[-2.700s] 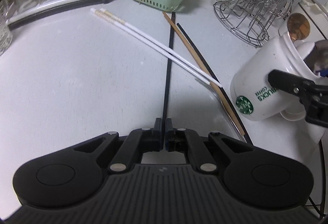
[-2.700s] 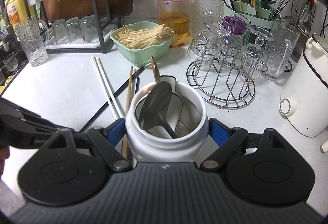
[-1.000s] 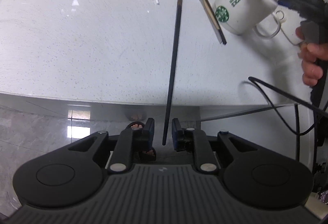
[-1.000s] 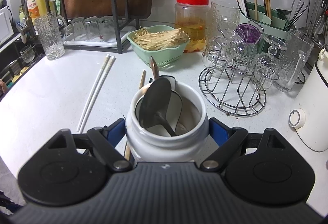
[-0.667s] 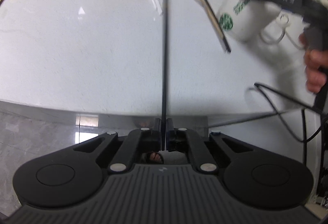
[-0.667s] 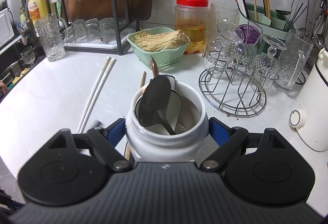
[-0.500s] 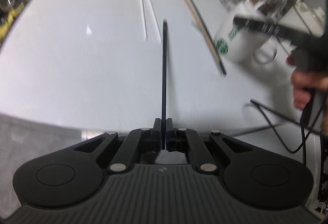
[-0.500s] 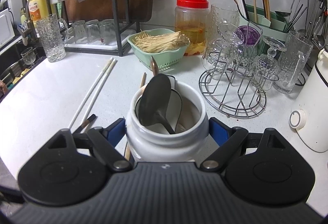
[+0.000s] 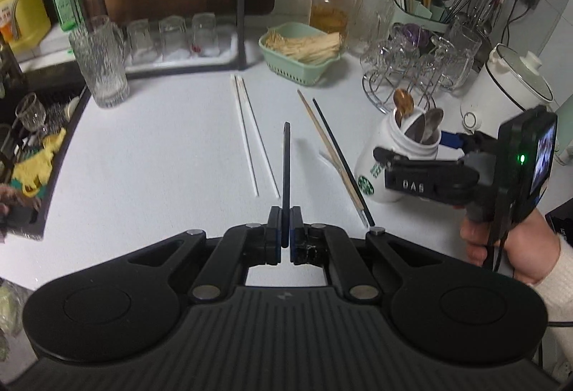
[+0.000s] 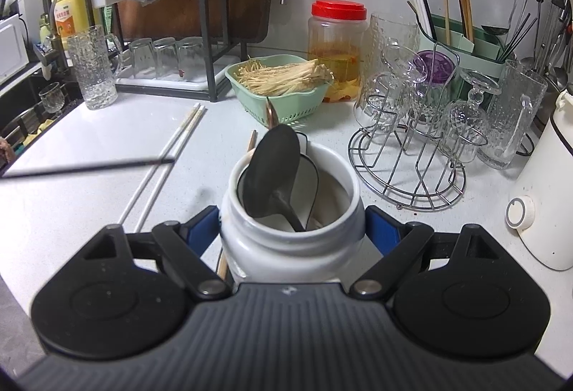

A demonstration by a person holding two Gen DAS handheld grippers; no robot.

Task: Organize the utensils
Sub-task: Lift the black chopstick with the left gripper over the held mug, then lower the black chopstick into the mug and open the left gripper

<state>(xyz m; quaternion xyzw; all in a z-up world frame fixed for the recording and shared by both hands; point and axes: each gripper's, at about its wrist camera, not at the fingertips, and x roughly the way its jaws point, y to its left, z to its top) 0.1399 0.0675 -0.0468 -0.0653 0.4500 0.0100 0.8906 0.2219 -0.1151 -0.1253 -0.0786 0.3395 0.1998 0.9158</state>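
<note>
Left gripper (image 9: 285, 230) clamped narrow on a thin black chopstick (image 9: 285, 176), lifted above the white countertop (image 9: 150, 154) and pointing forward. Right gripper (image 10: 292, 230) held wide around a white ceramic mug with a green logo (image 9: 390, 172), tilted, holding two grey metal spoons (image 10: 274, 172) and a copper-coloured spoon (image 9: 403, 104). On the counter: a pair of white chopsticks (image 9: 250, 136), then a wooden chopstick (image 9: 329, 151) lying against another black chopstick (image 9: 340, 154) just beside the mug. Pale green plastic basket (image 10: 283, 104) full of thin tan sticks behind.
</note>
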